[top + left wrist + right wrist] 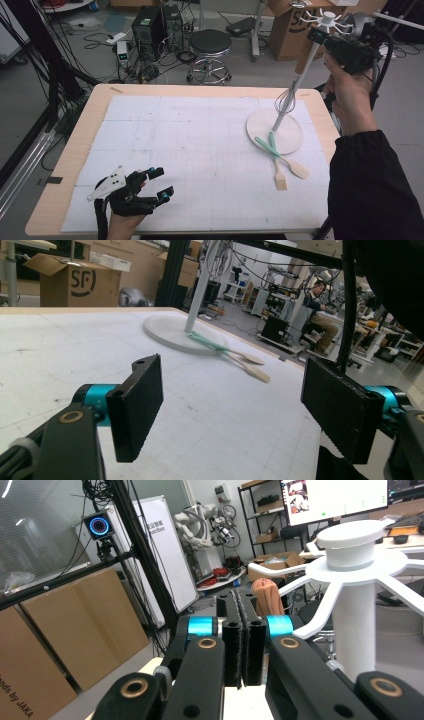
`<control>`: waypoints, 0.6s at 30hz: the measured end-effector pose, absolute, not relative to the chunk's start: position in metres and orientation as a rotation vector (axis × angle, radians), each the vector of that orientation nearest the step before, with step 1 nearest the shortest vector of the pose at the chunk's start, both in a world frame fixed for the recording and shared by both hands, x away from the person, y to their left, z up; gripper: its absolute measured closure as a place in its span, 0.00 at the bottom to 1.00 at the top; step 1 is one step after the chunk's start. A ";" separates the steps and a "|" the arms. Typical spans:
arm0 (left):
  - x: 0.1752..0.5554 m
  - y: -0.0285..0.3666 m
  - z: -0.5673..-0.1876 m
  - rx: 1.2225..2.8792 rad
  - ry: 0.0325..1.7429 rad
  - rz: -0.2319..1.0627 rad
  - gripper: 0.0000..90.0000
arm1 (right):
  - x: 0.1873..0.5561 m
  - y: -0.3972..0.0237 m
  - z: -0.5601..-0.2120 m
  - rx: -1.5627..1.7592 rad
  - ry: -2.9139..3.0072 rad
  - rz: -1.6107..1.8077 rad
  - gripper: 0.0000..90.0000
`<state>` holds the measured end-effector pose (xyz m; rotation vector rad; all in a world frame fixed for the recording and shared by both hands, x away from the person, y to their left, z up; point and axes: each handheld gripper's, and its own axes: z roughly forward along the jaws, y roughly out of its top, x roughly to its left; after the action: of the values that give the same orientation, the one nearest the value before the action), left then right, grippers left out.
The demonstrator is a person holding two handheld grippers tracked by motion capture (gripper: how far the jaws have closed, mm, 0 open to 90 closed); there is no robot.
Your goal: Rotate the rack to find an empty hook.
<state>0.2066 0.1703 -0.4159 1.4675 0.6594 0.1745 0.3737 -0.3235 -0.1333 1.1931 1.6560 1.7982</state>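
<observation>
Lab room, grey floor, cardboard boxes, black stool (pixel 210 44) and cables behind. Wooden surface (pixel 76 145) carried a white gridded mat (pixel 190 150), matte and lightly scuffed. At its right side stood a white rack: round flat base (pixel 292 131), slim white pole (pixel 300 82) leaning in the high view, spoked hub (pixel 327 19) with thin curved arms on top. A wire whisk (pixel 285 101) hung beside the pole, low, just above the base. Two spatulas (pixel 278 159) with mint-green handles and pale flat wooden blades lay crossed, handles on the base rim, blades out on the mat.

Right tool (pixel 244 640) was held high, level with the rack's hub and just beside it; black ribbed pads pressed flat together, nothing between them. In its own view the smooth white plastic hub (pixel 352 547) sat close on the right, and a brown rounded handle-like end showed behind the pads; what it belonged to was unclear.

Left tool (pixel 159 185) rested low on the mat near the front left edge, well apart from the rack; rectangular black textured pads (pixel 137 407) spread wide, empty.
</observation>
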 end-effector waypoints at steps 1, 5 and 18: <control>0.207 0.170 -0.416 1.468 0.660 0.176 0.28 | 0.374 -0.322 -0.133 1.191 1.660 1.799 1.00; 0.206 0.170 -0.416 1.468 0.660 0.174 0.28 | 0.377 -0.318 -0.133 1.190 1.668 1.798 1.00; 0.206 0.172 -0.417 1.467 0.663 0.179 0.28 | 0.377 -0.314 -0.134 1.167 1.684 1.792 1.00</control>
<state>0.2062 0.1721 -0.4167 1.4666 0.6631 0.1791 0.3772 -0.3145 -0.1336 1.1671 1.6840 1.7923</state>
